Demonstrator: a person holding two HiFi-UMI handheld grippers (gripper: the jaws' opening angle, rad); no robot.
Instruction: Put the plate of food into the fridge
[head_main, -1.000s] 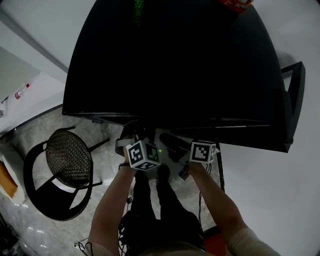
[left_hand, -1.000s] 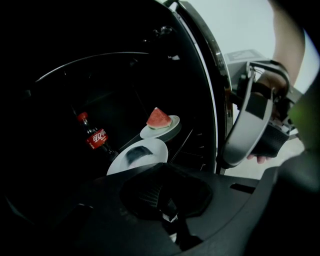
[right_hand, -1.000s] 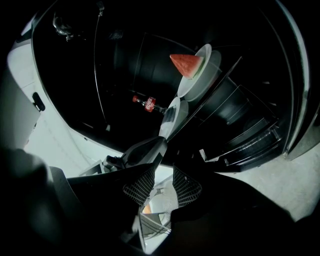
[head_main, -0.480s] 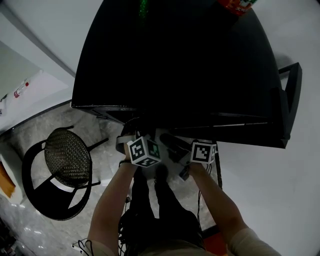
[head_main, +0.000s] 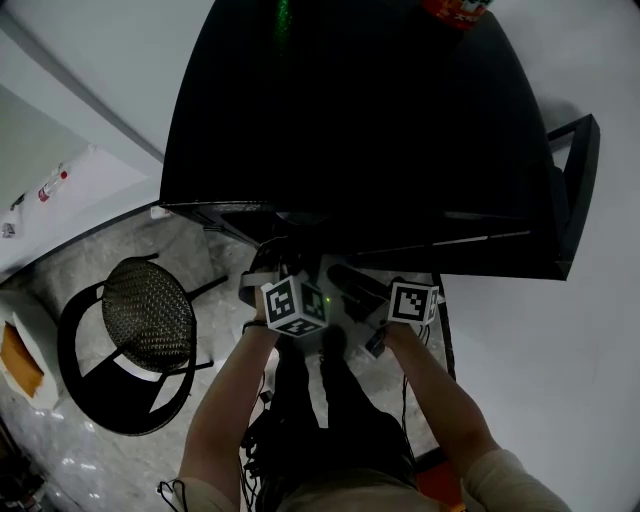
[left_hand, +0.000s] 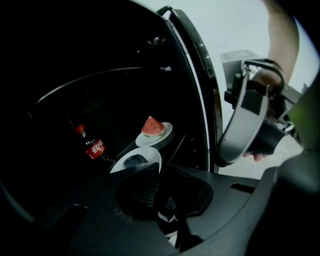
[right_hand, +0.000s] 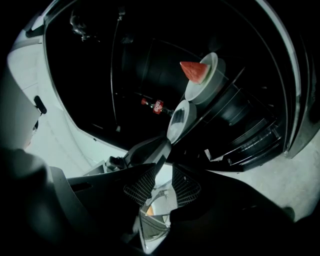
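Inside the dark open fridge (head_main: 380, 130), a white plate (left_hand: 136, 161) with a dark piece of food on it is at my left gripper's (left_hand: 159, 172) tips, and that gripper is shut on its near rim. The right gripper view shows the same plate (right_hand: 178, 120) edge-on, with the left gripper (right_hand: 147, 150) reaching up to it. Just behind it stands a second plate with a watermelon wedge (left_hand: 152, 127). My right gripper (right_hand: 164, 170) hovers beside the left one. Its jaws have just been closing, but a gap remains and nothing is between the pads.
A cola bottle (left_hand: 92, 147) lies deeper in the fridge on the left. The open door's edge (left_hand: 200, 85) stands to the right, with the right gripper (left_hand: 250, 125) and a hand beyond it. A black mesh chair (head_main: 145, 320) stands on the floor at the left.
The head view has drifted a little, so the fridge sits further right in the picture. Both grippers stay at the fridge opening. The left marker cube has turned slightly.
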